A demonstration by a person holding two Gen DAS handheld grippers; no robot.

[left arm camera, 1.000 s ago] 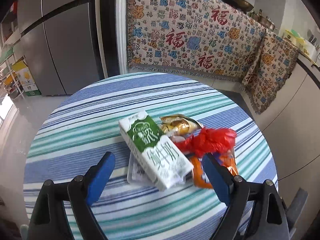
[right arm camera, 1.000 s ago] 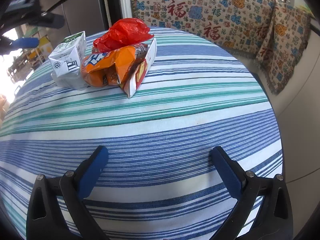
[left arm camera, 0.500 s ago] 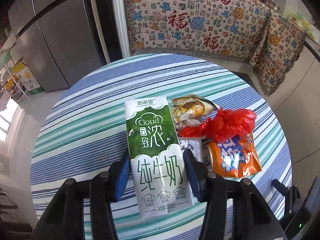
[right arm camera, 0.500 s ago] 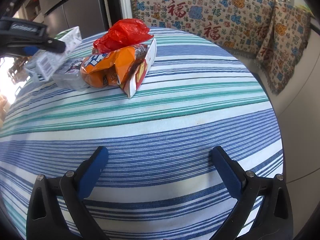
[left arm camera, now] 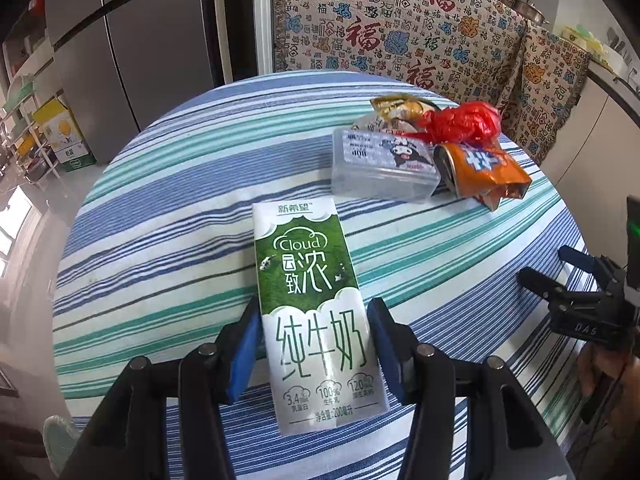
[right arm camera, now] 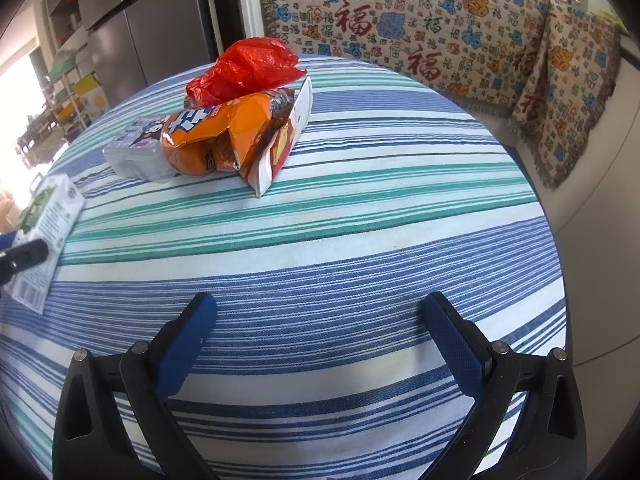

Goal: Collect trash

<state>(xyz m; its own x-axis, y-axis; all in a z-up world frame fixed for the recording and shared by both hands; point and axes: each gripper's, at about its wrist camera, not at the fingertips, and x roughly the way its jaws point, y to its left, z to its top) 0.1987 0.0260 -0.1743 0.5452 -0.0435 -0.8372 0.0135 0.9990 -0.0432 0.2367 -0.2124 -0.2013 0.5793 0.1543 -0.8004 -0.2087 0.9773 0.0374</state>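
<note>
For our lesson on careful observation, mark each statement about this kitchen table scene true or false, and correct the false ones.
1. The left hand-held gripper has the milk carton between its fingers. True.
2. The right hand-held gripper grips the orange snack bag. False: it is open with nothing in it.
3. A red plastic bag lies on top of the pile. True.
4. The tablecloth is plain white. False: it is striped blue, green and white.

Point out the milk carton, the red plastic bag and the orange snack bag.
milk carton [left arm camera: 308, 276], left wrist view, green front panel.
red plastic bag [right arm camera: 244, 70], right wrist view, crumpled middle.
orange snack bag [right arm camera: 212, 128], right wrist view, orange face.
</note>
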